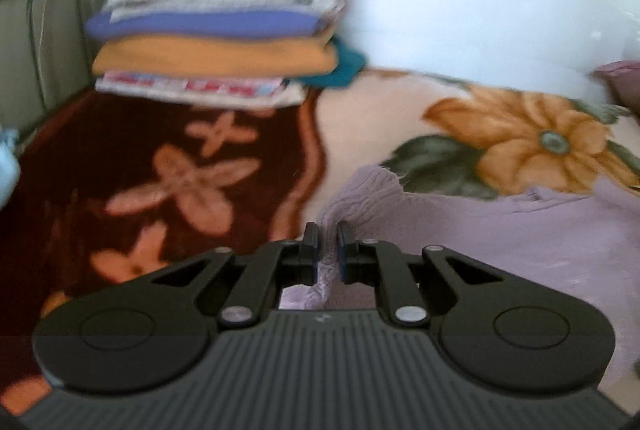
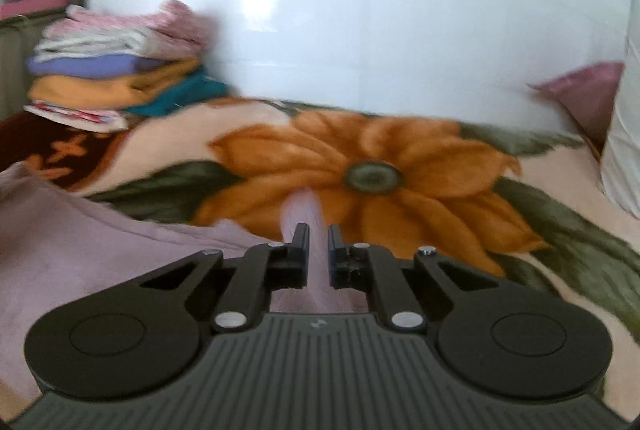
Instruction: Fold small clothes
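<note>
Lilac knit garment (image 1: 500, 230) is pinched by left gripper (image 1: 328, 230) and right gripper (image 2: 319, 232).

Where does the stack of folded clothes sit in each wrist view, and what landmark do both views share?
Left wrist: stack of folded clothes upper left of centre, on the dark red part of the blanket.
Right wrist: stack at the far left edge, mid-height.
Shared landmark: the large orange flower printed on the blanket.
</note>
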Action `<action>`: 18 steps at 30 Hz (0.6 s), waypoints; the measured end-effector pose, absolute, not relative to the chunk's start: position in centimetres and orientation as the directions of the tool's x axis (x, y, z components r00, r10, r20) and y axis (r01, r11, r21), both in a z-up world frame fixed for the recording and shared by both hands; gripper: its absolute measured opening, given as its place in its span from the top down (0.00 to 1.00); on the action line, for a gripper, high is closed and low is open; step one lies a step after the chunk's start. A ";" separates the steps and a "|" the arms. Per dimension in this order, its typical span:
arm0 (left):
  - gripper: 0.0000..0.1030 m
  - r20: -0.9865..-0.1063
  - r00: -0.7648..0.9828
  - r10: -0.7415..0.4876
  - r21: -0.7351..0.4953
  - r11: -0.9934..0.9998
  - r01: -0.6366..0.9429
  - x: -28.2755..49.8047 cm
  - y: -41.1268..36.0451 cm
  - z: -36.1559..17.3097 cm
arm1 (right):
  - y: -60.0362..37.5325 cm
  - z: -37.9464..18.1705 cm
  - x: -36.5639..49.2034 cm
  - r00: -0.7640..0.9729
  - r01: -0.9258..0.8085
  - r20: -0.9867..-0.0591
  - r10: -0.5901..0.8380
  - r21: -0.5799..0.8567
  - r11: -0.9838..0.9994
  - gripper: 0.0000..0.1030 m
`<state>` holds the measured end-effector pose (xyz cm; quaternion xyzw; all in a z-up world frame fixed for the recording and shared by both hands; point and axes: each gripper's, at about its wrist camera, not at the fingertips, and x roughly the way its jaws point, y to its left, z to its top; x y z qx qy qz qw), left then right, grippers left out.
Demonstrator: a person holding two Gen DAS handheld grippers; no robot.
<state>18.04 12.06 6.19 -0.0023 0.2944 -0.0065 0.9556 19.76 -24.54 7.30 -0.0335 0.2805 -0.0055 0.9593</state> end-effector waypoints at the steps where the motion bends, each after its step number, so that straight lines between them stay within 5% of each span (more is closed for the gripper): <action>1: 0.88 -0.576 0.817 -0.008 -0.005 1.000 0.007 18.2 12.3 5.7 | -24.9 6.7 20.3 0.833 0.004 -0.551 -0.045 -0.075 0.997 0.91; 11: 0.85 -0.625 0.777 0.075 0.011 0.996 -0.087 18.5 13.8 4.1 | -27.2 3.4 21.0 0.769 0.084 -0.634 -0.085 -0.032 0.996 0.86; 18: 0.85 -0.614 0.788 0.055 -0.003 0.997 -0.073 17.0 14.6 6.7 | -28.8 5.6 18.1 0.800 0.129 -0.598 -0.044 0.100 0.987 0.45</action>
